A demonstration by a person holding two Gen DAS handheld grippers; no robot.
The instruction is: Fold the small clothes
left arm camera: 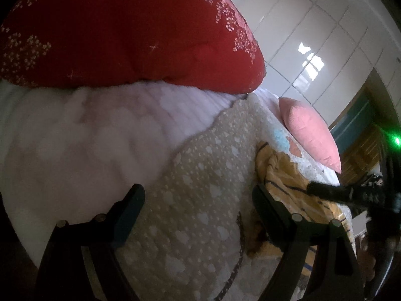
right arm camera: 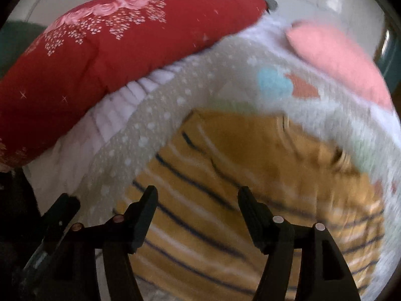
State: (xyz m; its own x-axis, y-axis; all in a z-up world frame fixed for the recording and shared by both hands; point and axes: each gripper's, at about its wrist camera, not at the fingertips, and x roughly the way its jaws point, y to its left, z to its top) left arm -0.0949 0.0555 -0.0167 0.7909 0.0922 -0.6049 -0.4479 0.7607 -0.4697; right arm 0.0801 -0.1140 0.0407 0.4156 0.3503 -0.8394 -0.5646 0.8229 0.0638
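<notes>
A small mustard-yellow garment with dark and white stripes [right arm camera: 225, 175] lies crumpled on the bed cover. In the left wrist view this striped garment [left arm camera: 283, 175] lies at the right. My right gripper [right arm camera: 198, 192] hovers just above it, open, with only the cloth below showing through the gap. One black finger [left arm camera: 325, 190] of the right gripper reaches over the garment in the left wrist view. My left gripper [left arm camera: 198, 195] is open over the beige dotted cover [left arm camera: 200, 175], left of the garment, holding nothing.
A folded red quilt with pink flowers [left arm camera: 125, 30] rests on a white ribbed blanket [left arm camera: 87, 130] at the back left. A pink pillow [left arm camera: 310, 135] lies beyond the garment. White wardrobe doors [left arm camera: 313, 37] stand behind the bed.
</notes>
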